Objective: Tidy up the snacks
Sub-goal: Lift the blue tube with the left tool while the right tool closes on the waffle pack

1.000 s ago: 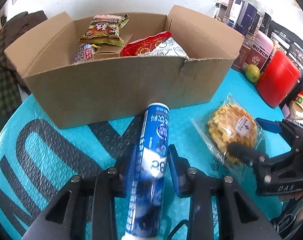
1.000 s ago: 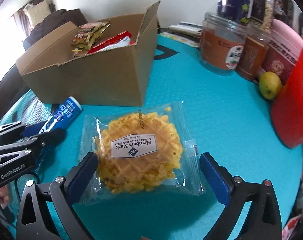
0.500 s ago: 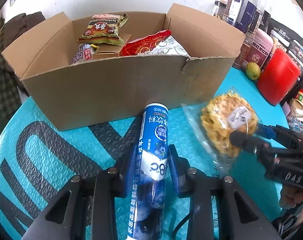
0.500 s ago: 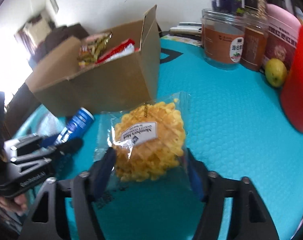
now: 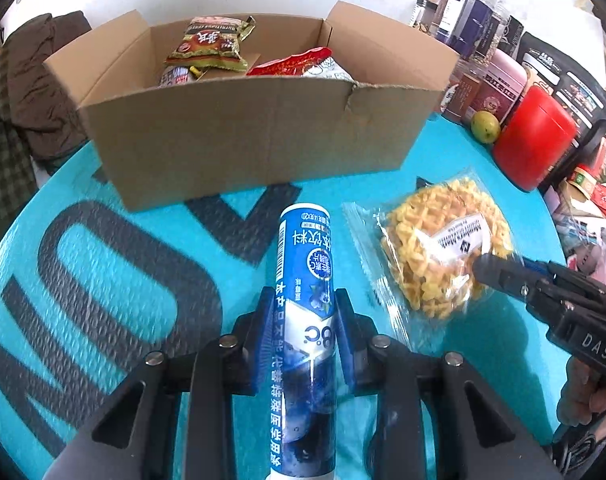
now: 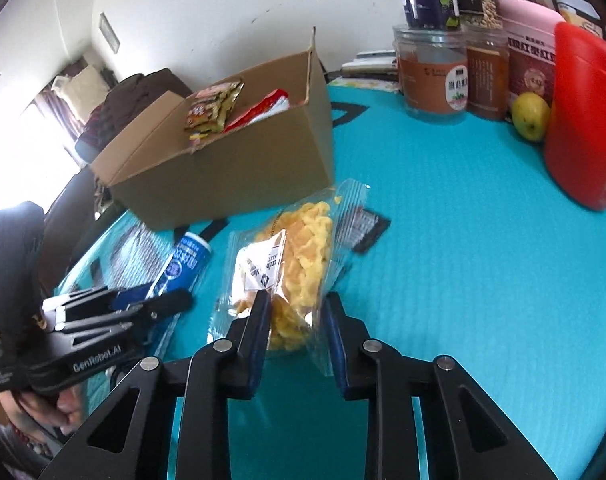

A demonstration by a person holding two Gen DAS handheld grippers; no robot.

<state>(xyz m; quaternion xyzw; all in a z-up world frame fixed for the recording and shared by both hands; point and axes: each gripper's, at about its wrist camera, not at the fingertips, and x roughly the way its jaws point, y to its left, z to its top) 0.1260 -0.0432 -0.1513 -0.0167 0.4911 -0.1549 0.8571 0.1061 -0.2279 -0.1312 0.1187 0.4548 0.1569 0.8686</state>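
My left gripper (image 5: pixel 305 306) is shut on a blue tube of drink tablets (image 5: pixel 307 292), which points toward the open cardboard box (image 5: pixel 259 136). My right gripper (image 6: pixel 297 304) is shut on a clear bag holding a yellow waffle (image 6: pixel 299 244), tilted on edge above the teal mat. In the left wrist view that waffle bag (image 5: pixel 443 248) hangs just right of the tube, with the right gripper (image 5: pixel 487 268) pinching its right side. The box holds a green-and-red snack packet (image 5: pixel 211 44) and a red-and-white packet (image 5: pixel 299 64).
Jars (image 6: pixel 433 72), a pink-lidded tin (image 6: pixel 531 52), a red canister (image 6: pixel 583 120) and a green fruit (image 6: pixel 531 116) line the right and back of the teal mat (image 6: pixel 443 240). A small dark label (image 6: pixel 363 228) lies on the mat. Clothes (image 5: pixel 35 80) hang at the left.
My right gripper's jaws closed on the waffle bag and lifted it off the mat, turning it on edge. The left gripper with the tube shifted slightly toward the box.
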